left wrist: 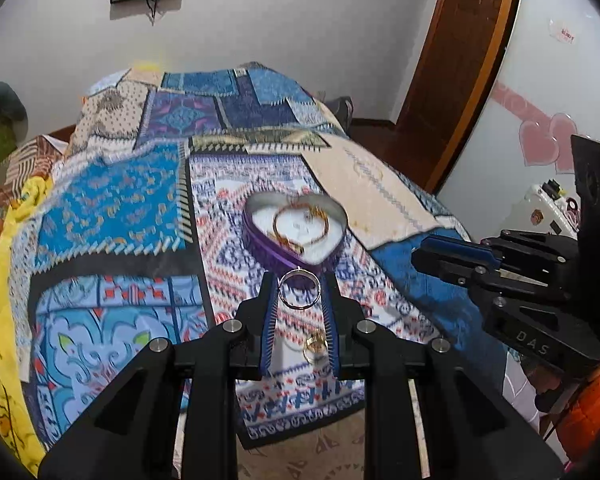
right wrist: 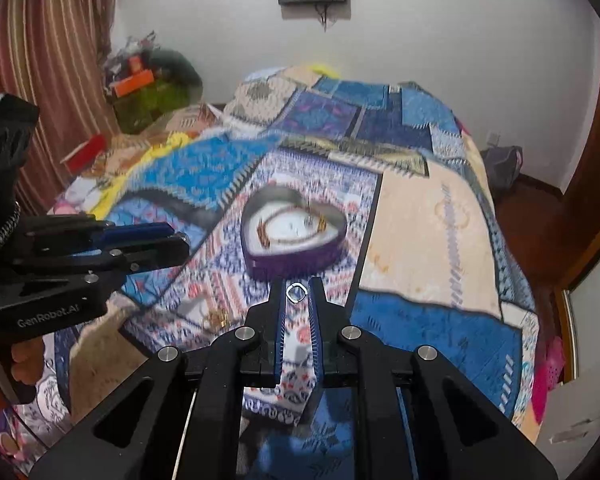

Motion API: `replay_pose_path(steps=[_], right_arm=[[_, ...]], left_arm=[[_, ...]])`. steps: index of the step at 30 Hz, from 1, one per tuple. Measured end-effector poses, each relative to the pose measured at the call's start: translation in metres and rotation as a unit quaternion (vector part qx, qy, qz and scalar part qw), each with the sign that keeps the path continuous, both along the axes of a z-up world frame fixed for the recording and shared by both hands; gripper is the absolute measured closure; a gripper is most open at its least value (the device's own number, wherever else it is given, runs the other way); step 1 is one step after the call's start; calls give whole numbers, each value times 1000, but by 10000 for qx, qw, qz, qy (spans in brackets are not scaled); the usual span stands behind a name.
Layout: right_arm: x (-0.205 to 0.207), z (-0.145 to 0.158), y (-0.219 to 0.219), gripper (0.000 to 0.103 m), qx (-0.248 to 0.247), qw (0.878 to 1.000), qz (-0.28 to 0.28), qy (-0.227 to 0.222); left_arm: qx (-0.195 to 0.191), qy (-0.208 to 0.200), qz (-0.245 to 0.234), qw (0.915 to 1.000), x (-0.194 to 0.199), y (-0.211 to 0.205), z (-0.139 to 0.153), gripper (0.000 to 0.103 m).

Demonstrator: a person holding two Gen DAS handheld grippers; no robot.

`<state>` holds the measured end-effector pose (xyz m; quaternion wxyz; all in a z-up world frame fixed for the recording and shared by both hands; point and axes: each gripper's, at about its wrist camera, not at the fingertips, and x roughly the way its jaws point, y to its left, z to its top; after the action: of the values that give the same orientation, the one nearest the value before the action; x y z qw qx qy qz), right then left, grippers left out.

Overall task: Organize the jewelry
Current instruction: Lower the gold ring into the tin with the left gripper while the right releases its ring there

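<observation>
Jewelry sits partly in the purple heart-shaped box [left wrist: 296, 236] on the patchwork bedspread [left wrist: 112, 208]. My left gripper [left wrist: 300, 292] pinches a silver ring [left wrist: 299, 289] at its tips; my right gripper [right wrist: 298, 292] clamps a smaller silver ring [right wrist: 296, 293]. A gold ring [left wrist: 315, 346] lies on the spread beneath my left fingers.

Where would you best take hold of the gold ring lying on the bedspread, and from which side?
Probably across the band's outer edges, from straight above: the gold ring appears to lie nearly flat on the bedspread, leaving only its rim exposed. The left gripper hangs nearest but is shut on a silver ring.
</observation>
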<state>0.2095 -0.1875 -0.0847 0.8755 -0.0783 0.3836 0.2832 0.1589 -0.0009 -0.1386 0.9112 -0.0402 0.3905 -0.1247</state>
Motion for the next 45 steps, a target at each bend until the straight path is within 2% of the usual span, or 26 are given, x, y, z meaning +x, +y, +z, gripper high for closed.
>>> replay_pose_path(steps=[8, 15, 21, 34, 45], right_arm=[[12, 19, 9, 93, 258, 9993, 37, -282], [24, 19, 15, 93, 335, 9988, 54, -346], [39, 5, 17, 93, 355, 9992, 17, -157], [64, -27, 18, 93, 272, 9990, -35, 367], [76, -36, 24, 93, 209, 9980, 102, 590]], left_arm=[[-26, -317, 112, 9994, 17, 7, 19, 82], [-125, -432, 176, 9988, 31, 10, 23, 82], [-140, -329, 173, 9992, 47, 9, 12, 82], [-241, 294, 33, 9993, 84, 7, -29, 82], [-292, 422, -33, 9987, 96, 4, -37, 82]])
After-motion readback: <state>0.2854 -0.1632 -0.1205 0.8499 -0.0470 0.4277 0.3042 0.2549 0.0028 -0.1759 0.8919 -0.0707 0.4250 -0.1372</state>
